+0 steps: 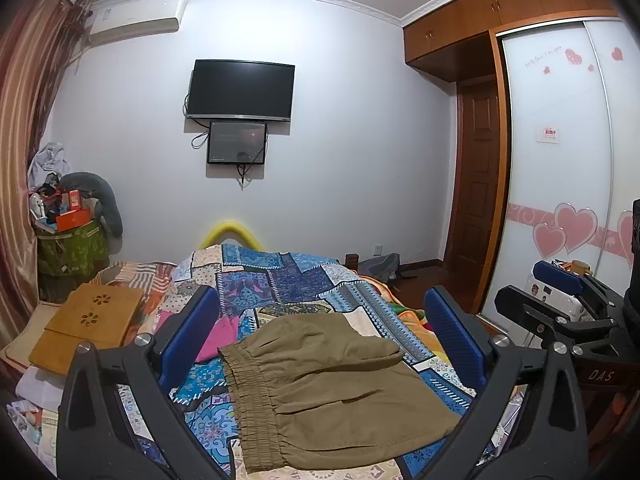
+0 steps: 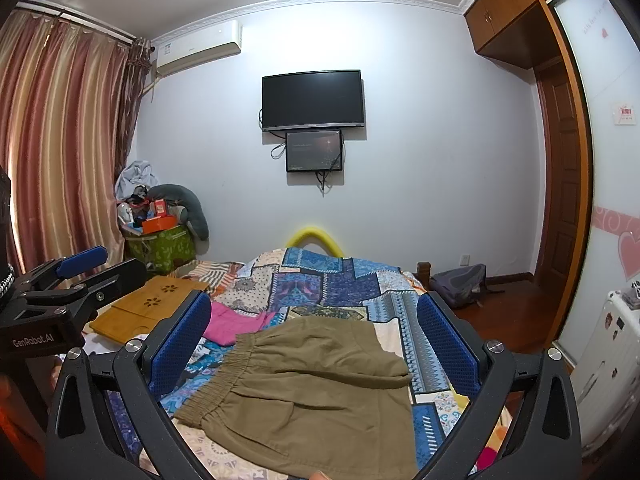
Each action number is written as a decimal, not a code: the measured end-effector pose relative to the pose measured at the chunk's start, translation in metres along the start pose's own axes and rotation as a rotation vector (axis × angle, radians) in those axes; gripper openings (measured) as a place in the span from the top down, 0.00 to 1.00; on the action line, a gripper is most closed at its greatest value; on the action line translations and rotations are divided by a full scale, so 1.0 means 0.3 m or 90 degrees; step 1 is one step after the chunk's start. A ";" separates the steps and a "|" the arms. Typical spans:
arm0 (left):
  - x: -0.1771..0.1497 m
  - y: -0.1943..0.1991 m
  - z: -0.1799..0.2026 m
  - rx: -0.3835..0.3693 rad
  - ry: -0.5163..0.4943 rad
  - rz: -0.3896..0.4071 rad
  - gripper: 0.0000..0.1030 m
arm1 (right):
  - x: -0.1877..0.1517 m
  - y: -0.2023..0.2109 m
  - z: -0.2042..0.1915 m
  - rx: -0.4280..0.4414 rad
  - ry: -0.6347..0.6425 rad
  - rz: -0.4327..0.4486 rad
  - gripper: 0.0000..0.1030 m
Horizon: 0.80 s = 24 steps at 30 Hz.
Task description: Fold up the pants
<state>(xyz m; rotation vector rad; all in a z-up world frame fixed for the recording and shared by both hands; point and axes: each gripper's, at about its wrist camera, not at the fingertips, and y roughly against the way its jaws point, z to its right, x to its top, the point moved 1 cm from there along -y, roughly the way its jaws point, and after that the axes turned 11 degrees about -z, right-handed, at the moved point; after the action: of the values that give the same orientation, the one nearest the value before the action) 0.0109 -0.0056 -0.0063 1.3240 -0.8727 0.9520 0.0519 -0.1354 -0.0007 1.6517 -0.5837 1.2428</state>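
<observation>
Olive-brown pants (image 1: 320, 392) (image 2: 312, 396) lie flat on the bed, elastic waistband to the left, the far leg folded over with a crease. My left gripper (image 1: 320, 312) hovers above them, wide open, blue pads apart, nothing between them. My right gripper (image 2: 314, 312) is likewise open and empty over the same pants. In the left wrist view the right gripper (image 1: 560, 280) shows at the right edge; in the right wrist view the left gripper (image 2: 80, 264) shows at the left edge.
A patchwork bedspread (image 1: 280, 280) (image 2: 340, 280) covers the bed. A pink garment (image 1: 218, 338) (image 2: 232, 320) lies left of the pants. A wooden lap tray (image 1: 92, 316) (image 2: 148, 304) sits on the bed's left side. A backpack (image 2: 460, 284) rests on the floor at right.
</observation>
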 end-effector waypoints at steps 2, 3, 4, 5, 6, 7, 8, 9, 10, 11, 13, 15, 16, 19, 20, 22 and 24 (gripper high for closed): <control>0.005 -0.001 0.003 -0.002 0.000 -0.002 0.00 | -0.001 0.001 -0.001 0.000 -0.001 0.000 0.01; 0.004 -0.002 0.004 -0.003 -0.001 -0.003 0.00 | -0.006 -0.008 -0.005 0.000 -0.002 0.000 0.01; 0.001 0.000 -0.001 -0.004 -0.001 -0.002 0.00 | -0.010 -0.010 -0.001 -0.001 -0.003 -0.001 0.01; 0.002 0.001 0.000 -0.004 -0.001 -0.003 0.00 | -0.008 -0.009 0.007 -0.002 -0.003 -0.001 0.01; 0.001 0.002 0.000 -0.004 -0.002 -0.003 0.00 | -0.014 -0.010 0.009 -0.002 -0.004 -0.001 0.01; 0.001 0.001 -0.001 -0.004 -0.002 -0.003 0.00 | -0.012 -0.002 0.001 -0.002 -0.004 -0.001 0.01; 0.001 0.001 -0.002 -0.004 -0.002 -0.003 0.00 | -0.012 0.004 0.002 -0.002 -0.004 -0.001 0.01; 0.001 0.001 -0.003 -0.004 -0.002 -0.003 0.00 | -0.010 0.009 0.008 -0.002 -0.005 -0.001 0.01; 0.000 0.001 -0.003 -0.005 -0.002 -0.003 0.00 | -0.010 0.010 0.007 -0.003 -0.005 -0.001 0.01; 0.003 -0.001 -0.007 -0.005 -0.002 -0.004 0.00 | -0.010 0.010 0.007 -0.003 -0.005 -0.001 0.01; 0.004 -0.001 -0.010 -0.005 -0.003 -0.005 0.00 | -0.011 -0.002 0.020 -0.003 -0.007 -0.002 0.01; 0.007 -0.001 -0.008 -0.004 -0.003 -0.004 0.00 | -0.011 -0.002 0.020 -0.003 -0.008 -0.003 0.01; 0.006 -0.006 -0.007 -0.004 -0.004 -0.004 0.00 | -0.011 -0.002 0.020 -0.003 -0.008 -0.003 0.01; 0.004 -0.008 -0.002 -0.003 -0.007 -0.004 0.00 | -0.011 -0.001 0.020 -0.003 -0.009 -0.003 0.01; 0.004 -0.009 -0.002 -0.005 -0.007 -0.004 0.00 | -0.012 -0.001 0.020 -0.003 -0.009 -0.003 0.01; 0.004 -0.009 -0.001 -0.008 -0.008 -0.005 0.00 | -0.012 -0.002 0.020 -0.003 -0.009 -0.003 0.01; 0.003 -0.011 0.001 -0.008 -0.009 -0.005 0.00 | -0.011 -0.001 0.021 -0.003 -0.009 -0.003 0.01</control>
<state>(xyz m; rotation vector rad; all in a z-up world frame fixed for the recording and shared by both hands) 0.0143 -0.0058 -0.0065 1.3244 -0.8822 0.9304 0.0539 -0.1414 -0.0040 1.6590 -0.5903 1.2256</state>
